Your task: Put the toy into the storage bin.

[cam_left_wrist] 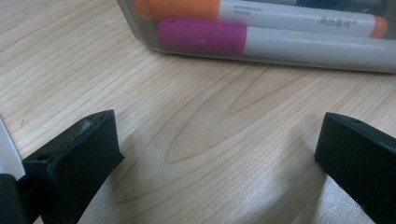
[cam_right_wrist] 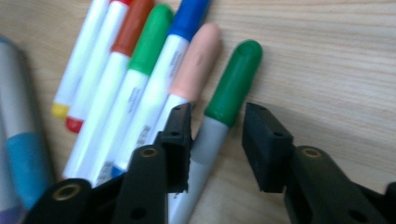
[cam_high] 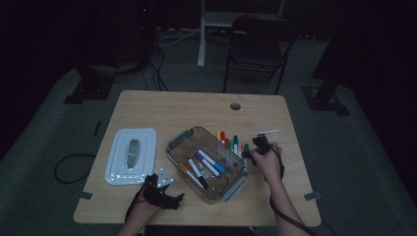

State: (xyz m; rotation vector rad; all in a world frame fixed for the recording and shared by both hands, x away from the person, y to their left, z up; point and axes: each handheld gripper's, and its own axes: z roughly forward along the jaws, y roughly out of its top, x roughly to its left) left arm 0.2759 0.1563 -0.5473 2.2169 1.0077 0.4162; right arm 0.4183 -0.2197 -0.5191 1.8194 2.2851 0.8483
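Grey-barrelled marker with dark green cap (cam_right_wrist: 224,112): lies flat on the wooden table (cam_right_wrist: 327,56), outermost in the row of loose markers just beside the clear bin's right side; in the high view it sits at the row's right end (cam_high: 246,150).

Right gripper (cam_right_wrist: 215,140): straddles this marker, one jaw either side of the grey barrel just below the cap. Jaws narrowed but not pinching; left jaw close against the barrel, a gap shows between barrel and right jaw. Marker rests on the wood, not lifted.

Neighbours in the row: peach-capped marker (cam_right_wrist: 198,60) right alongside, then blue-capped (cam_right_wrist: 187,18), light green-capped (cam_right_wrist: 149,37), orange-red one (cam_right_wrist: 133,25), more beyond.

Clear plastic bin (cam_high: 179,137): mid-table, several markers inside. In the left gripper view a magenta-capped marker (cam_left_wrist: 201,37) and an orange one (cam_left_wrist: 182,8) show through its wall.

Left gripper (cam_left_wrist: 215,158): jaws spread wide over bare wood, nothing between them, near the bin's front corner.

White lid (cam_high: 132,156): flat, left of the bin.
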